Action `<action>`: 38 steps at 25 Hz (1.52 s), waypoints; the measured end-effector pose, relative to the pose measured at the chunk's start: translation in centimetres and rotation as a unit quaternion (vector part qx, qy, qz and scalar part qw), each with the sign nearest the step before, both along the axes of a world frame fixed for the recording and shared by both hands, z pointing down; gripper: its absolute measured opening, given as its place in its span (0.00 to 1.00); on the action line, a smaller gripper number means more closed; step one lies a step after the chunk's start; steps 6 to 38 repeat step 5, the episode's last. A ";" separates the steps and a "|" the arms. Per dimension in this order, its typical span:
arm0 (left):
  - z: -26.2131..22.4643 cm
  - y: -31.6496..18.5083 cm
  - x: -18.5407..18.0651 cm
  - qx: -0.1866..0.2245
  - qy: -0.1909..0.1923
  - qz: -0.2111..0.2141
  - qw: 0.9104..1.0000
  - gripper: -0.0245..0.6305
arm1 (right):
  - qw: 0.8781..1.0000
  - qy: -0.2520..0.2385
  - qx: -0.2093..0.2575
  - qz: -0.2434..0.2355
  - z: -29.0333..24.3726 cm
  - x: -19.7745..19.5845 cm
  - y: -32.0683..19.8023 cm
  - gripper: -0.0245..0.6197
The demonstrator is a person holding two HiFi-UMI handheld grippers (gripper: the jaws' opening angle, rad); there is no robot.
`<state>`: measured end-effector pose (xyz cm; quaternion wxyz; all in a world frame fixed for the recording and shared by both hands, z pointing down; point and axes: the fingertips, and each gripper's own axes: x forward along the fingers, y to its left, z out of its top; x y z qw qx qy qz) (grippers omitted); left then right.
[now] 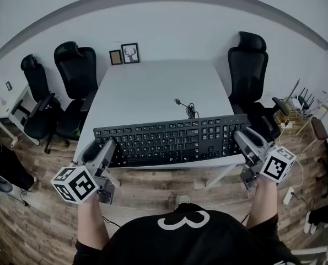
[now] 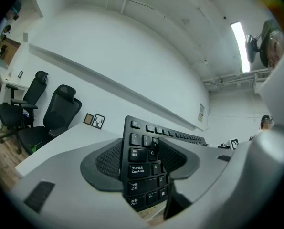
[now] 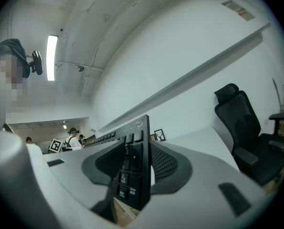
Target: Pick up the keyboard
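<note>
A black full-size keyboard (image 1: pixel 169 139) stretches between my two grippers, over the front edge of the white table (image 1: pixel 152 87). My left gripper (image 1: pixel 109 146) is shut on its left end; in the left gripper view the ribbed pads (image 2: pixel 108 162) clamp that end of the keyboard (image 2: pixel 141 175) by the Caps Lock and Shift keys. My right gripper (image 1: pixel 240 137) is shut on its right end, and in the right gripper view the number-pad end of the keyboard (image 3: pixel 132 175) sits between the pads (image 3: pixel 168 163). The keyboard's cable (image 1: pixel 188 109) trails onto the table behind it.
Black office chairs stand at the table's far left (image 1: pixel 75 70) and far right (image 1: pixel 249 65), with another (image 1: pixel 34 81) further left. Two small picture frames (image 1: pixel 129 53) lean against the wall at the table's back edge. Wood floor lies below the front edge.
</note>
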<state>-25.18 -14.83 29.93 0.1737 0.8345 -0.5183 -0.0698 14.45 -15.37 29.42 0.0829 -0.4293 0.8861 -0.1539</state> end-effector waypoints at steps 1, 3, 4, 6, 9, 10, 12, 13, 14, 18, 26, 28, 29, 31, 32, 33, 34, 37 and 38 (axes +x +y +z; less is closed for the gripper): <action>0.0 0.0 0.0 -0.001 0.000 0.000 1.000 0.40 | 1.000 0.000 -0.001 0.000 0.0 0.0 0.0 0.30; 0.1 0.0 0.0 -0.001 0.002 -0.001 1.000 0.40 | 1.000 0.002 -0.001 0.000 0.0 0.0 0.0 0.30; 0.1 0.0 -0.1 -0.001 0.002 -0.002 1.000 0.40 | 1.000 0.002 -0.001 -0.001 0.0 0.0 0.0 0.30; 0.1 0.0 -0.1 -0.002 0.003 -0.003 1.000 0.40 | 1.000 0.003 -0.001 -0.001 0.0 0.0 -0.1 0.30; 0.1 0.0 -0.1 -0.002 0.003 -0.003 1.000 0.40 | 1.000 0.003 -0.001 -0.001 0.0 0.0 -0.1 0.30; 0.1 0.0 -0.1 -0.002 0.003 -0.003 1.000 0.40 | 1.000 0.003 -0.001 -0.001 0.0 0.0 -0.1 0.30; 0.1 0.0 -0.1 -0.002 0.003 -0.003 1.000 0.40 | 1.000 0.003 -0.001 -0.001 0.0 0.0 -0.1 0.30; 0.1 0.0 -0.1 -0.002 0.003 -0.003 1.000 0.40 | 1.000 0.003 -0.001 -0.001 0.0 0.0 -0.1 0.30; 0.1 0.0 -0.1 -0.002 0.003 -0.003 1.000 0.40 | 1.000 0.003 -0.001 -0.001 0.0 0.0 -0.1 0.30; 0.1 0.0 -0.1 -0.002 0.003 -0.003 1.000 0.40 | 1.000 0.003 -0.001 -0.001 0.0 0.0 -0.1 0.30; 0.1 0.0 -0.1 -0.002 0.003 -0.003 1.000 0.40 | 1.000 0.003 -0.001 -0.001 0.0 0.0 -0.1 0.30; 0.1 0.0 -0.1 -0.002 0.003 -0.003 1.000 0.40 | 1.000 0.003 -0.001 -0.001 0.0 0.0 -0.1 0.30; 0.1 0.0 -0.1 -0.002 0.003 -0.003 1.000 0.40 | 1.000 0.003 -0.001 -0.001 0.0 0.0 -0.1 0.30; 0.1 0.0 -0.1 -0.002 0.003 -0.003 1.000 0.40 | 1.000 0.003 -0.001 -0.001 0.0 0.0 -0.1 0.30; 0.1 0.0 -0.1 -0.002 0.003 -0.003 1.000 0.40 | 1.000 0.003 -0.001 -0.001 0.0 0.0 -0.1 0.30; 0.1 0.0 -0.1 -0.002 0.003 -0.003 1.000 0.40 | 1.000 0.003 -0.001 -0.001 0.0 0.0 -0.1 0.30; 0.1 0.0 -0.1 -0.002 0.003 -0.003 1.000 0.40 | 1.000 0.003 -0.001 -0.001 0.0 0.0 -0.1 0.30; 0.1 0.0 -0.1 -0.002 0.003 -0.003 1.000 0.40 | 1.000 0.003 -0.001 -0.001 0.0 0.0 -0.1 0.30; 0.1 0.0 -0.1 -0.002 0.003 -0.003 1.000 0.40 | 1.000 0.003 -0.001 -0.001 0.0 0.0 -0.1 0.30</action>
